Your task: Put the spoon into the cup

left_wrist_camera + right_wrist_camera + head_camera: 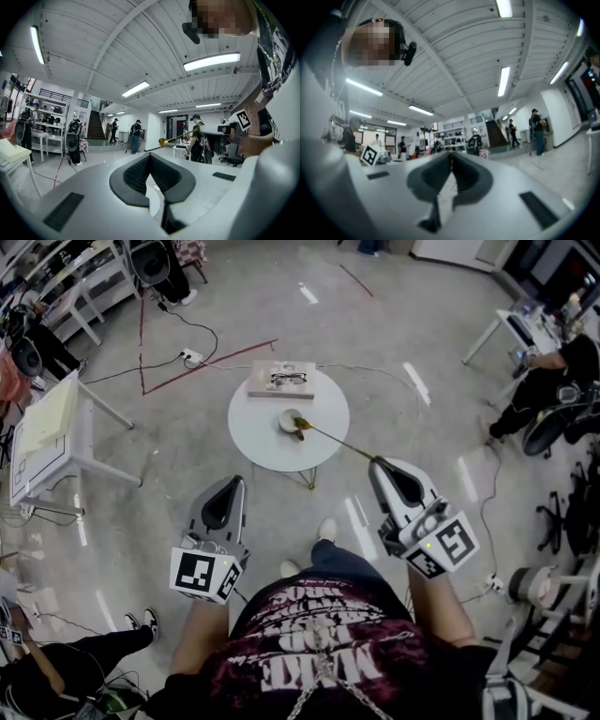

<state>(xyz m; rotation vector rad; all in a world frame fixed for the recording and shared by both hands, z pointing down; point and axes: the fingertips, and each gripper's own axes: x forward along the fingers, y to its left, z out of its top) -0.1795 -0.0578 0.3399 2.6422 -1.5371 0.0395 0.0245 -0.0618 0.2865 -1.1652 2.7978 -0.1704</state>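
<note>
A small cup point(289, 420) stands on the round white table point(253, 432), far below me. My right gripper point(376, 463) is shut on the handle end of a long gold spoon point(333, 442). From above, the spoon's bowl lies just right of the cup; I cannot tell how high above it. In the left gripper view the spoon point(163, 141) hangs level in the air, running right to the right gripper point(220, 129). In the right gripper view only a thin gold sliver shows between the closed pads point(451, 158). My left gripper point(234, 481) is shut and empty, and its pads point(150, 155) meet.
A book with glasses point(281, 379) lies on the table's far edge. A white desk point(47, 432) stands at left, with cables and red tape lines on the floor behind the table. A seated person point(553, 381) and chairs are at right. My shoes point(326, 529) are near the table.
</note>
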